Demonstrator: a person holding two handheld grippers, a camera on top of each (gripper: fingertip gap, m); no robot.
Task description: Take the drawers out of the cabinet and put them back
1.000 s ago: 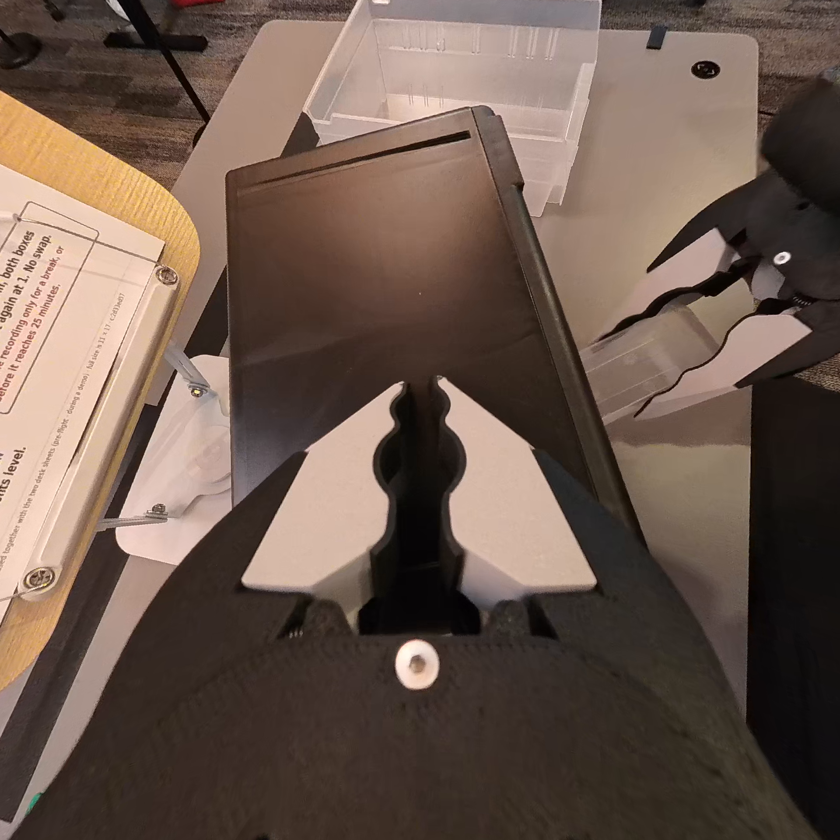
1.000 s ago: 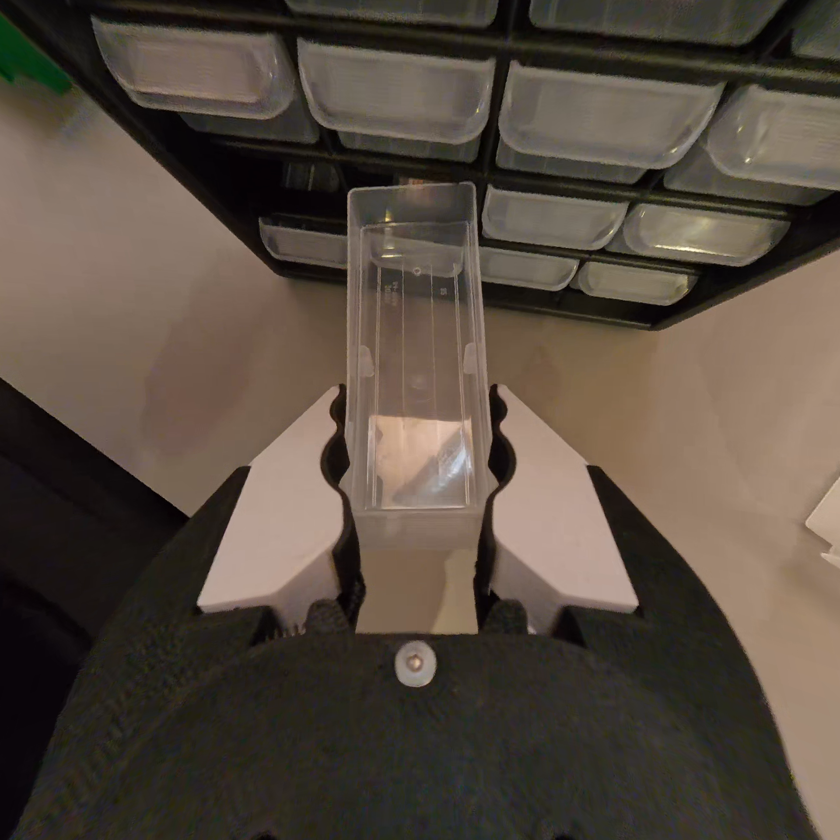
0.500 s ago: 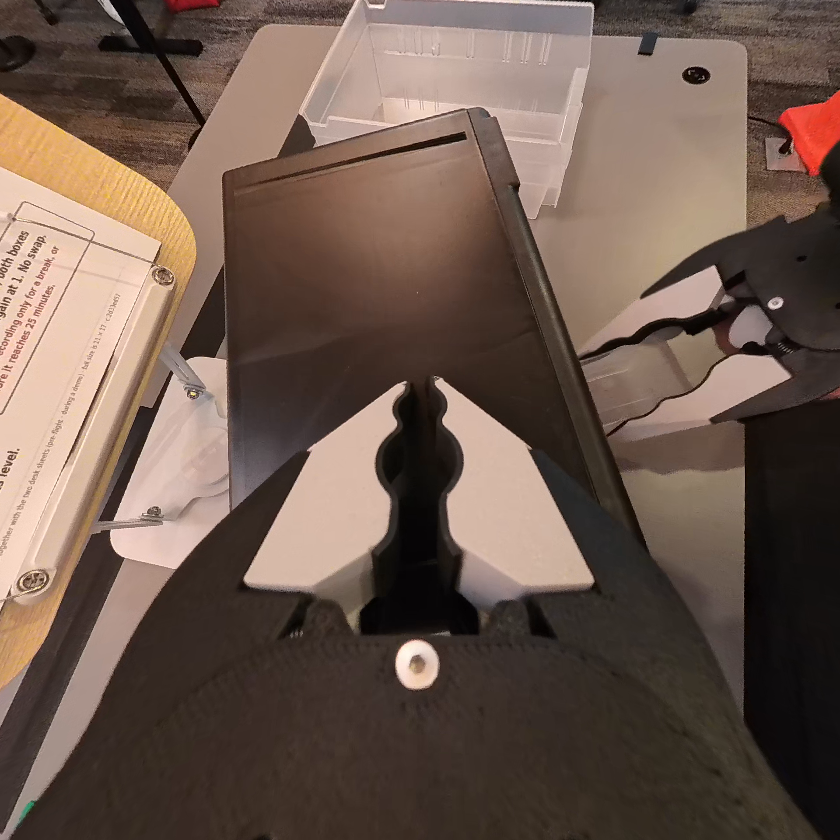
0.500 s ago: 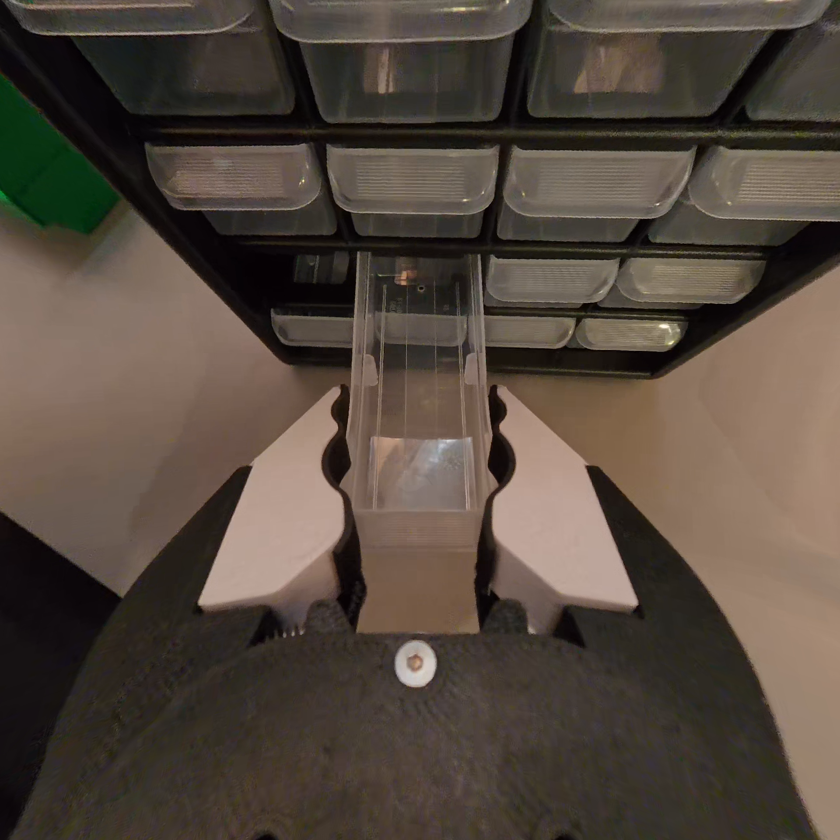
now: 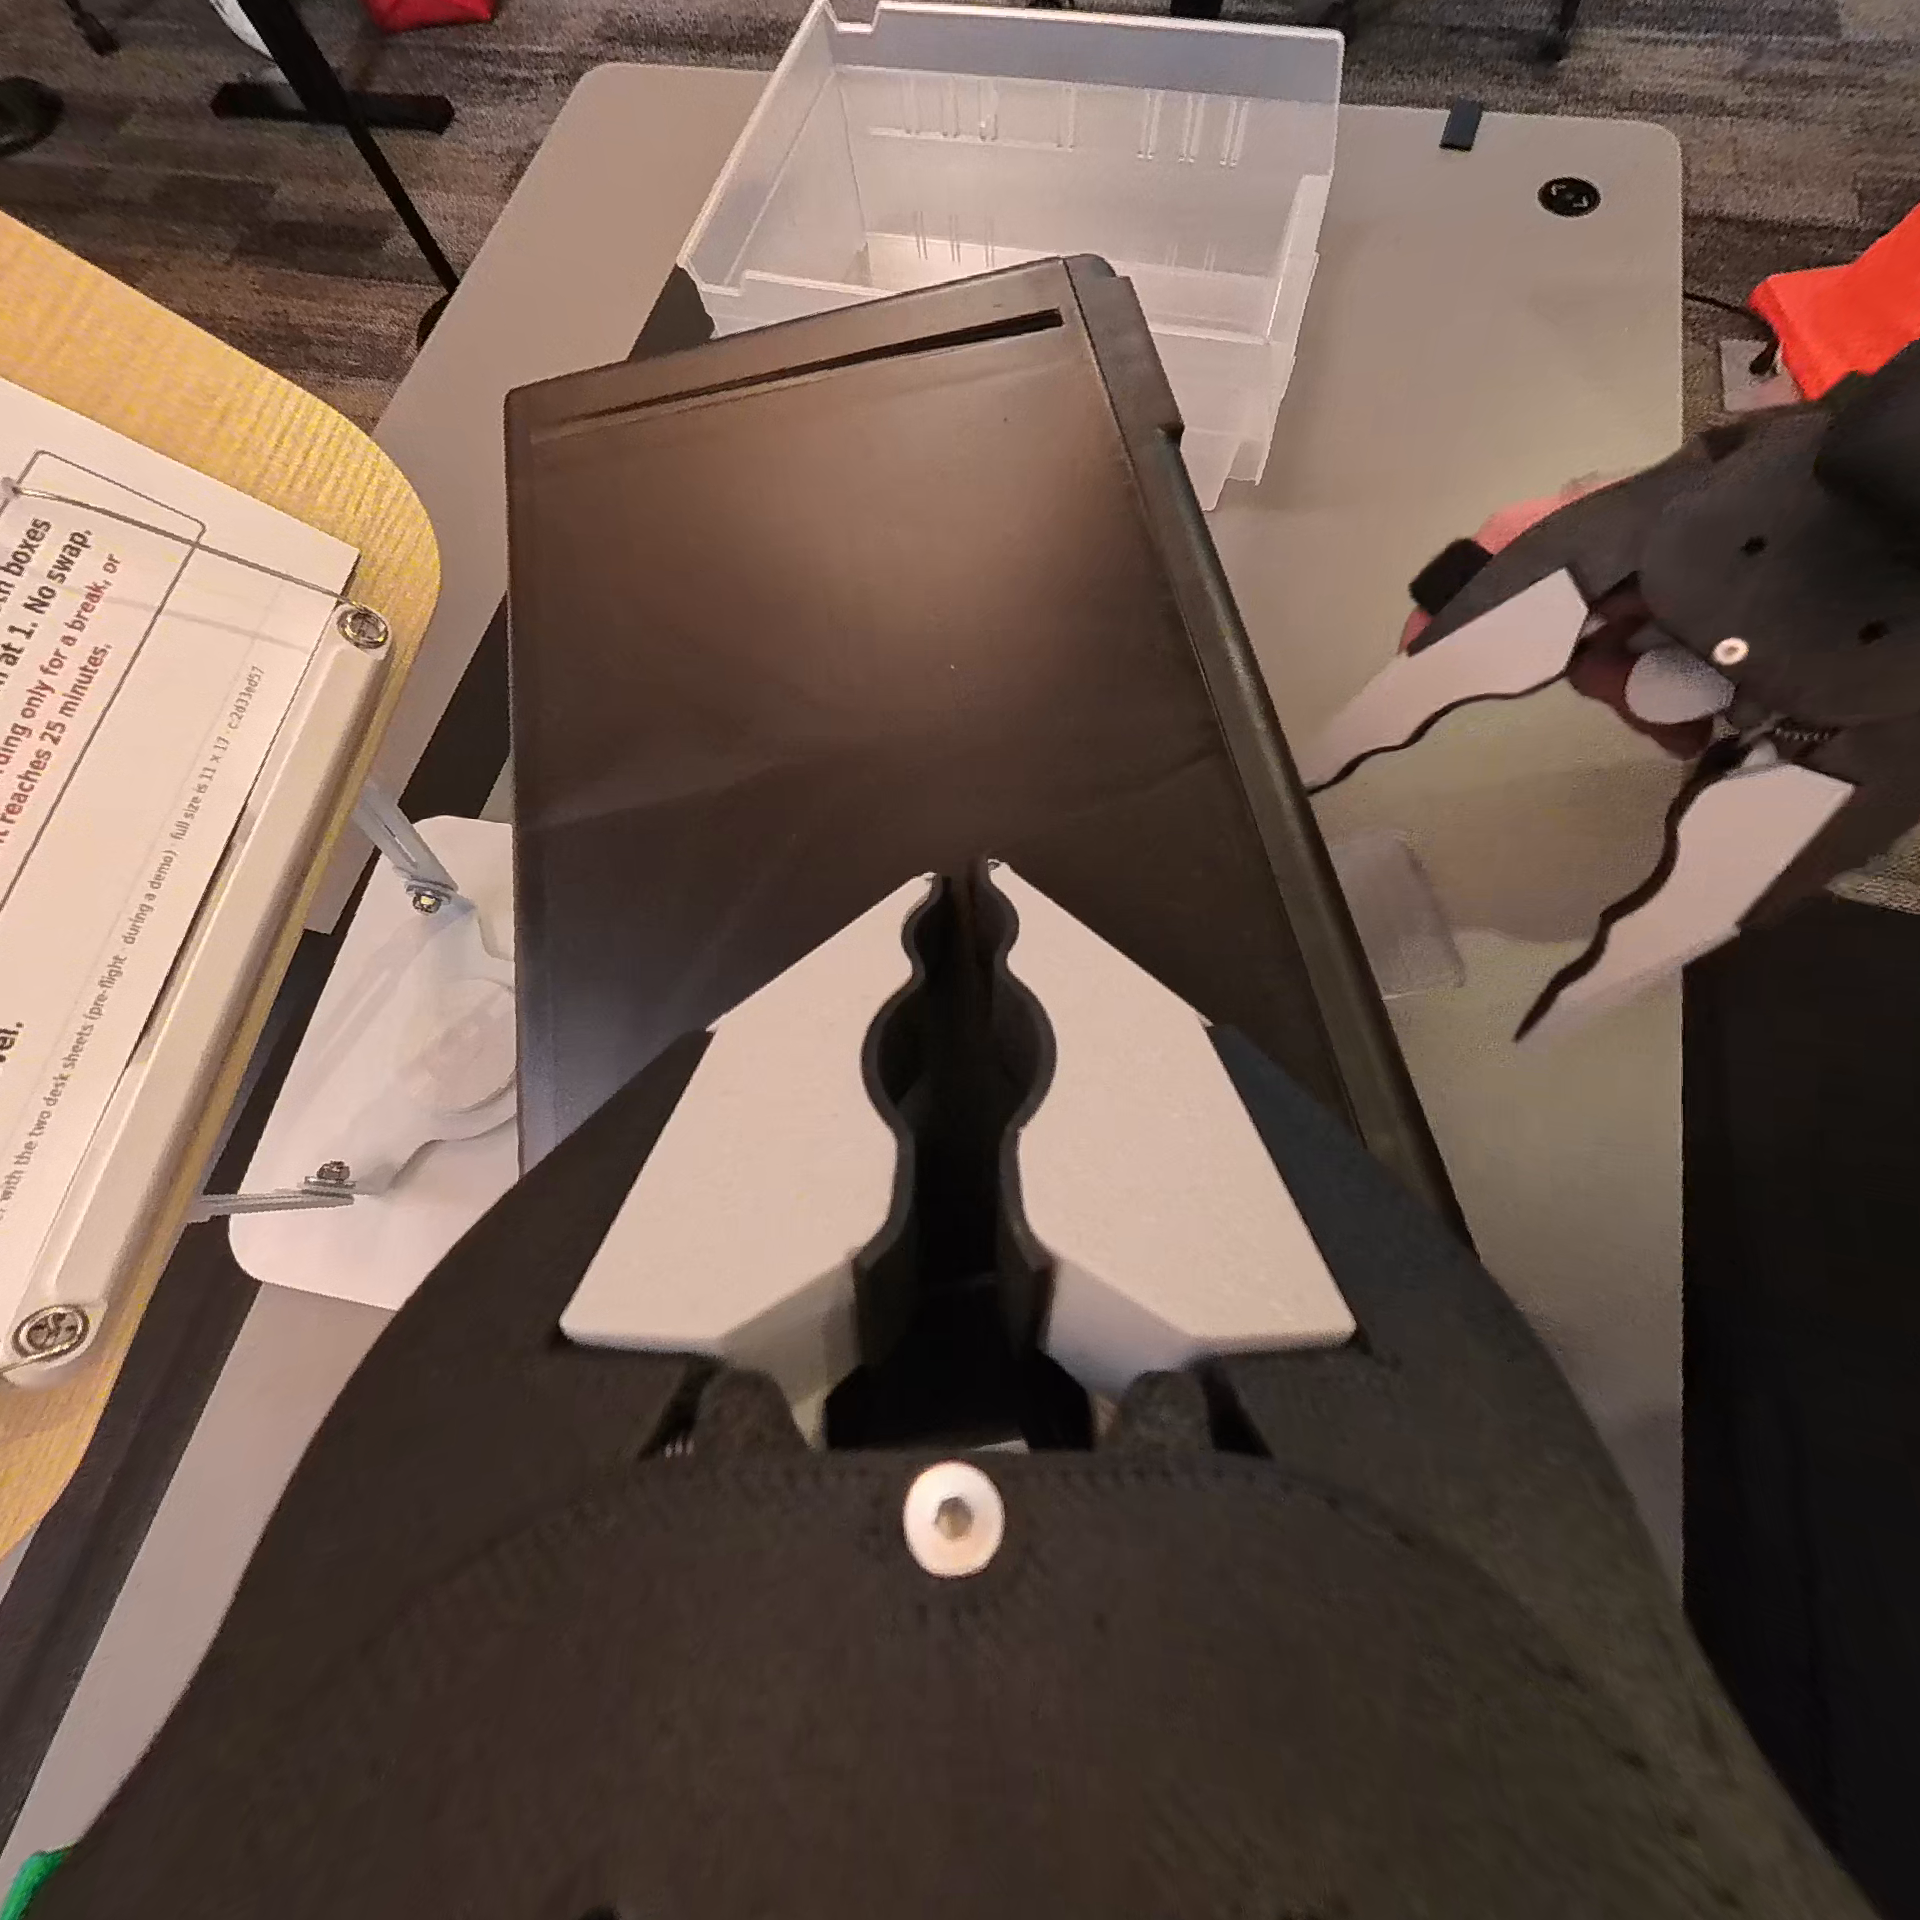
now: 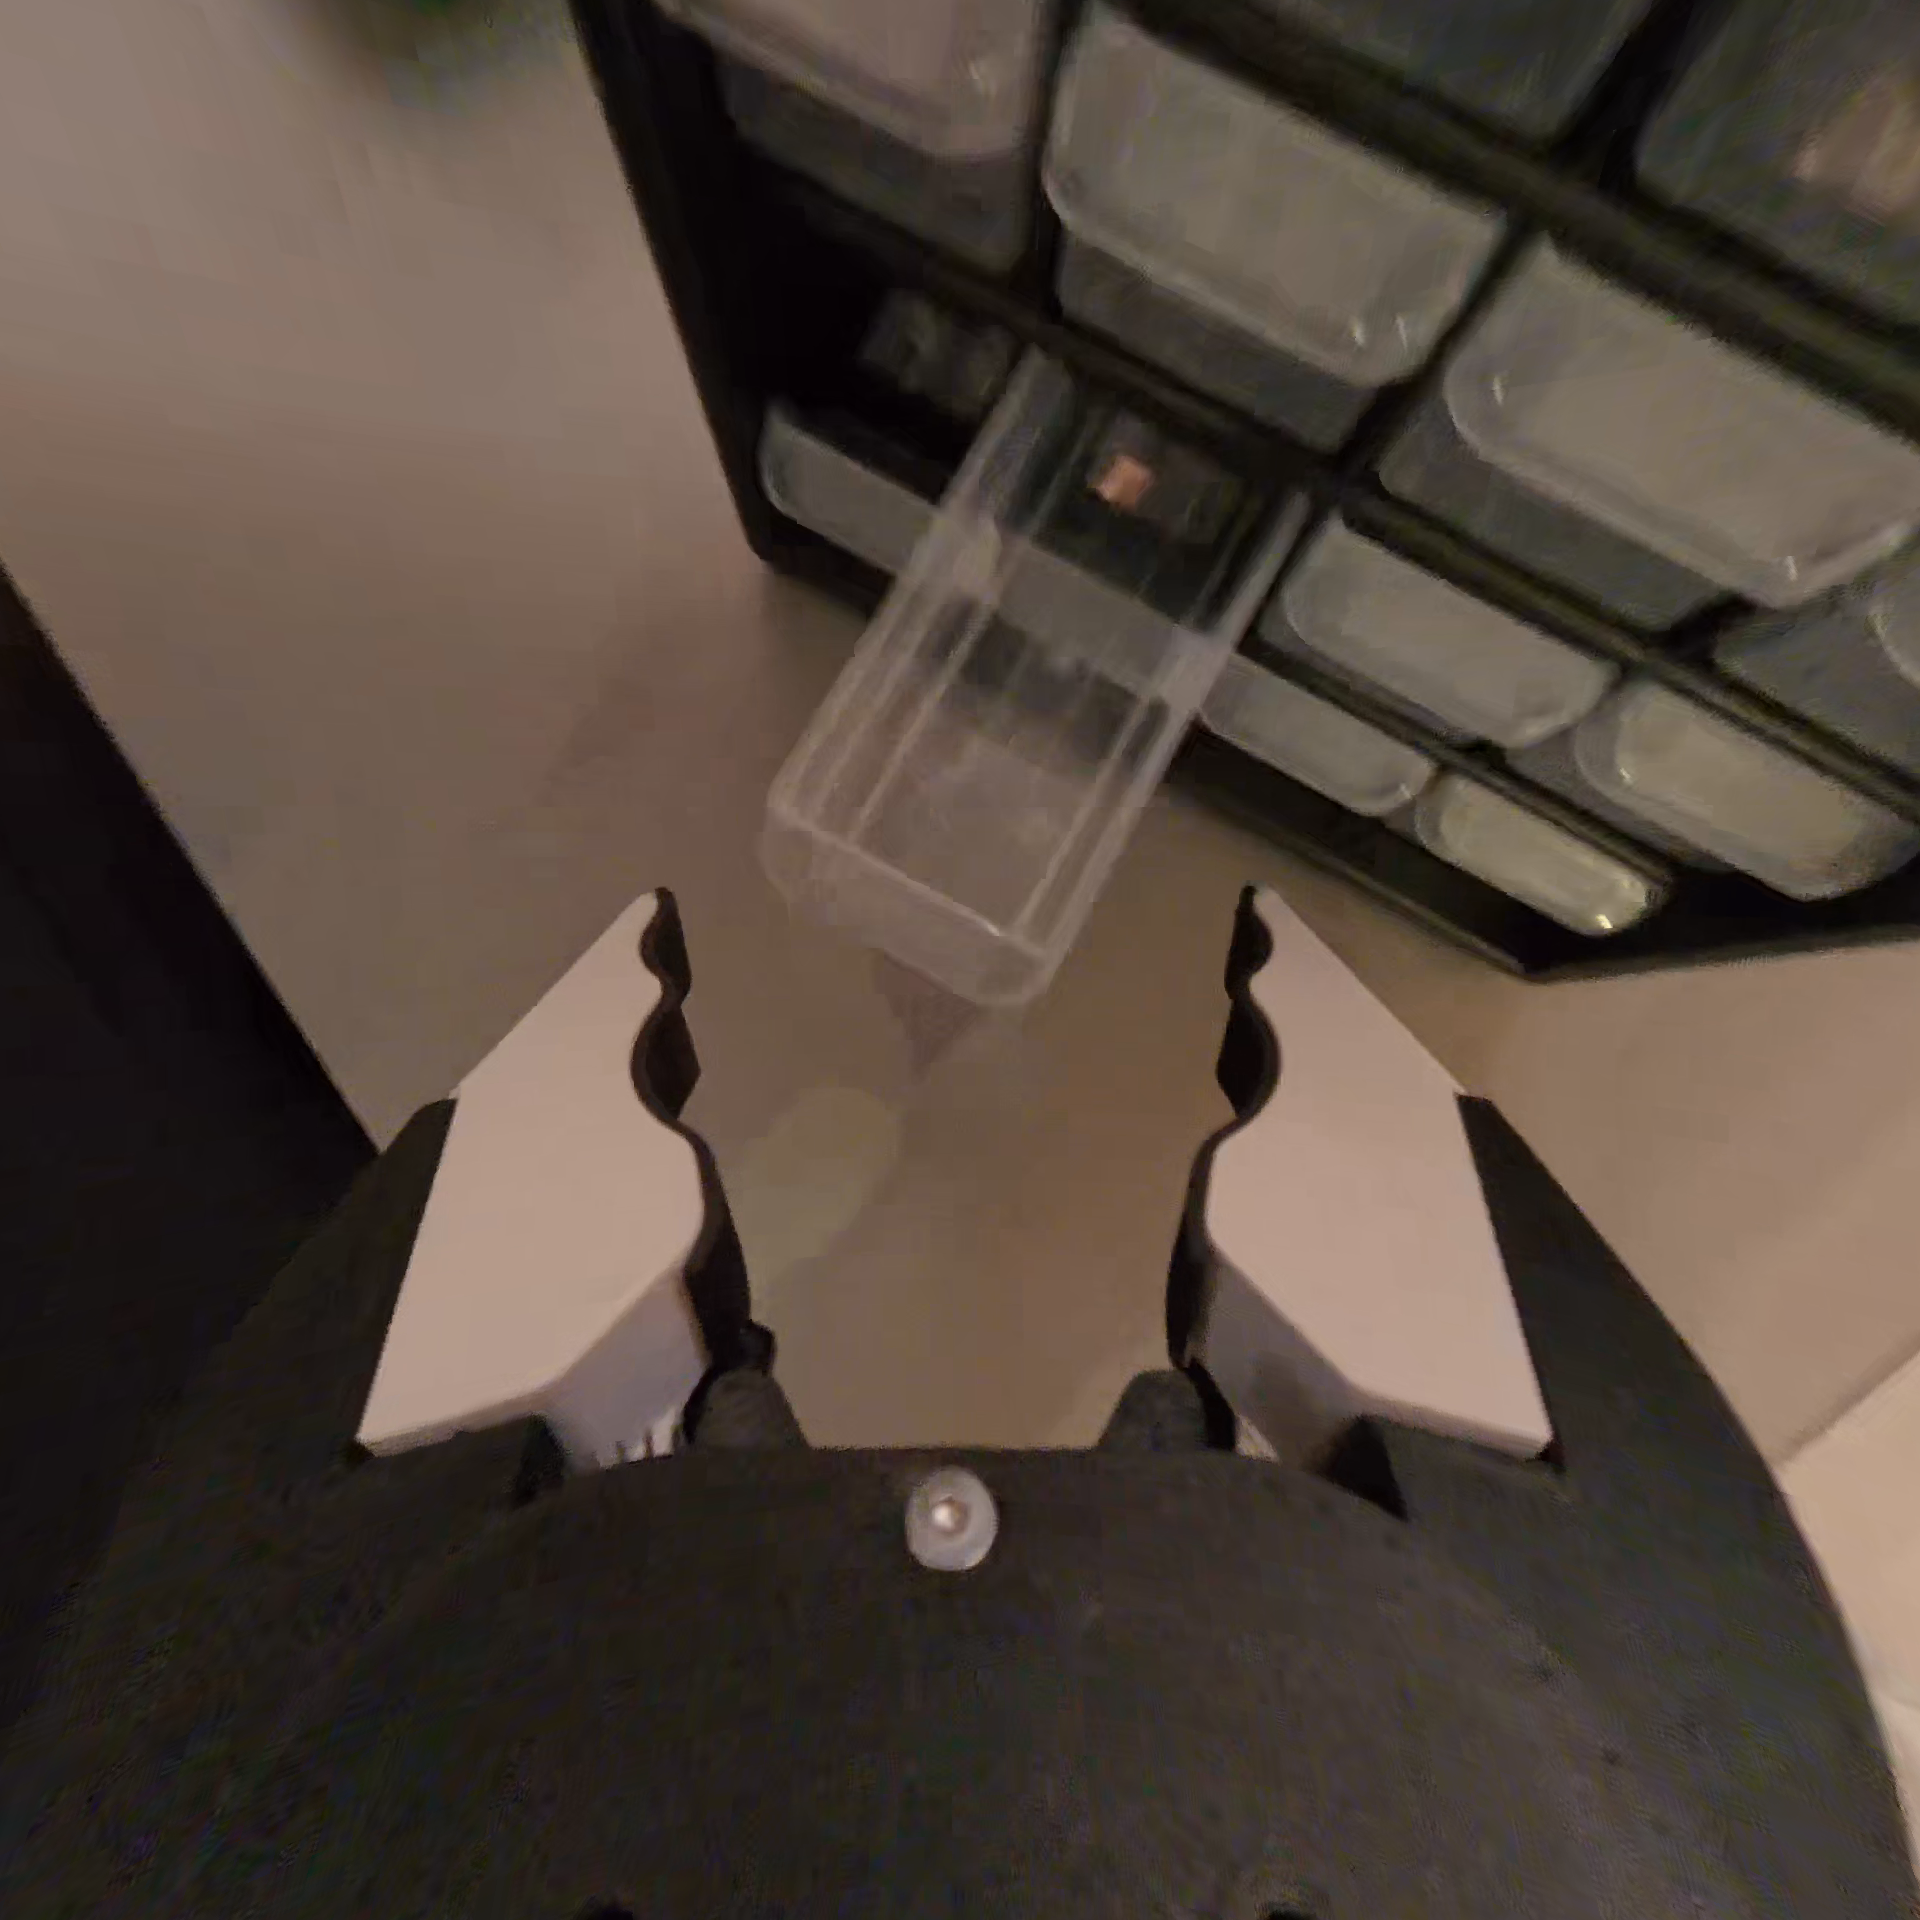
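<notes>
While my left gripper [image 5: 961,873] stays pinched on cabinet [image 5: 831,644] top, right gripper [image 6: 956,914] spread, clear of drawer [image 6: 987,727] half-seated in lower slot; could sag, jam, drop out.

The left wrist view looks down along the cabinet [image 5: 852,665] top, close; the right wrist view faces its front; both share the sticking-out drawer [image 6: 997,727].

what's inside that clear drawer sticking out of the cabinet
The clear drawer looks empty as far as it shows; its back end is hidden in the cabinet. The picture is blurred, so small items might be missed.
</notes>
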